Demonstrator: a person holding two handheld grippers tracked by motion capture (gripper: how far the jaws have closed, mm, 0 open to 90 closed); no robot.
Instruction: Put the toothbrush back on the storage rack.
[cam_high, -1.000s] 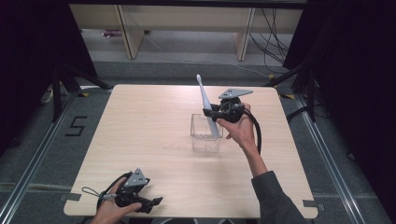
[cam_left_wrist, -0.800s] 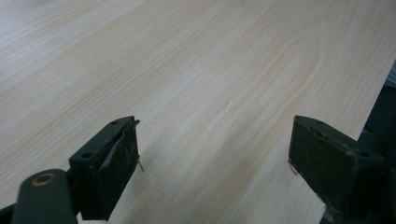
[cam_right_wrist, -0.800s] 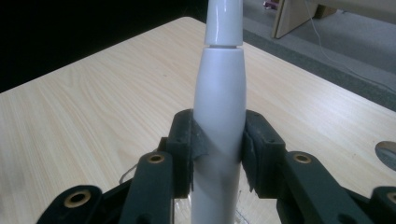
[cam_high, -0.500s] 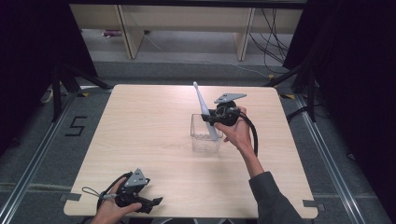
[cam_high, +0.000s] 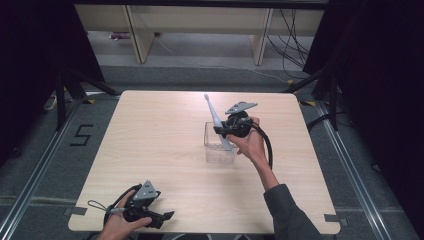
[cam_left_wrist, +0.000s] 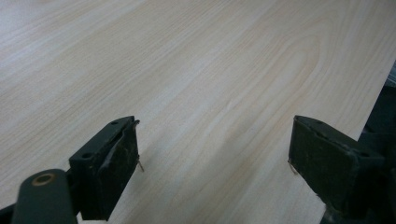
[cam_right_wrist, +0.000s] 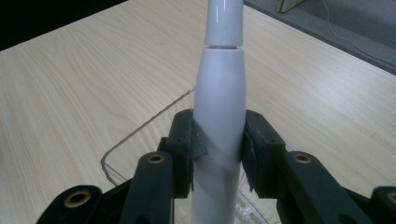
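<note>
My right gripper (cam_high: 223, 131) is shut on a white electric toothbrush (cam_high: 216, 121), its pads pressing both sides of the handle (cam_right_wrist: 219, 116). The brush leans up and away, with its lower end inside a clear square plastic container (cam_high: 218, 146) near the table's middle. In the right gripper view the container's rim (cam_right_wrist: 144, 125) curves below the jaws. My left gripper (cam_high: 162, 217) rests near the table's front left edge, held by a hand. Its jaws stand wide open over bare wood with nothing between them (cam_left_wrist: 215, 154).
The light wooden table (cam_high: 160, 135) has its front edge right beside the left gripper. A black cable (cam_high: 267, 145) loops from the right gripper along the forearm. Shelving legs and floor cables lie beyond the far edge.
The right gripper has sunk with the toothbrush, bringing its lower end deeper into the clear container. The left gripper has stayed put.
</note>
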